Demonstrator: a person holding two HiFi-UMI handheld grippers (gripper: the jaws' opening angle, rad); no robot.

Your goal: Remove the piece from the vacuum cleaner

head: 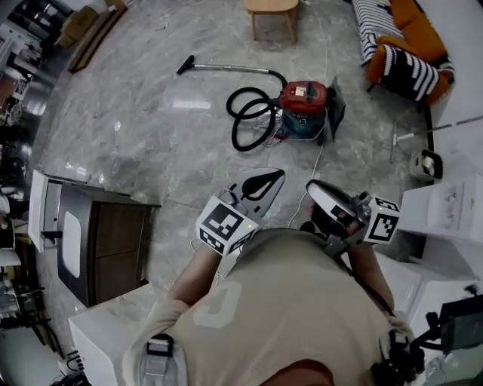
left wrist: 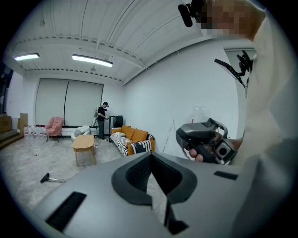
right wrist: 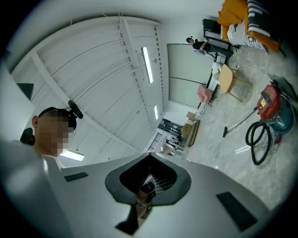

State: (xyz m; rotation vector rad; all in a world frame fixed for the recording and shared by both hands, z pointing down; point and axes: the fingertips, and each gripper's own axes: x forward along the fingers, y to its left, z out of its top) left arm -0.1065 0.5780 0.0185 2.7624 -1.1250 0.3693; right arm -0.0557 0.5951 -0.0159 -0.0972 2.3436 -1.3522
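Observation:
The red vacuum cleaner (head: 306, 104) stands on the marble floor ahead of me. Its black hose (head: 251, 119) is coiled at its left, and the metal wand (head: 230, 68) runs to a floor nozzle (head: 185, 65). Both grippers are held near my chest, well short of it. My left gripper (head: 268, 181) is shut and empty, its jaws (left wrist: 150, 155) meeting in a thin seam. My right gripper (head: 323, 190) is also shut with nothing in it (right wrist: 150, 159). The right gripper view shows the vacuum (right wrist: 270, 104) and hose (right wrist: 259, 139) far off at the right.
A small wooden table (head: 272, 9) and a striped sofa with orange cushions (head: 400, 45) stand beyond the vacuum. A dark cabinet (head: 106, 241) is at my left, white boxes (head: 445, 211) at my right. Another person (left wrist: 101, 122) stands far off by the sofa.

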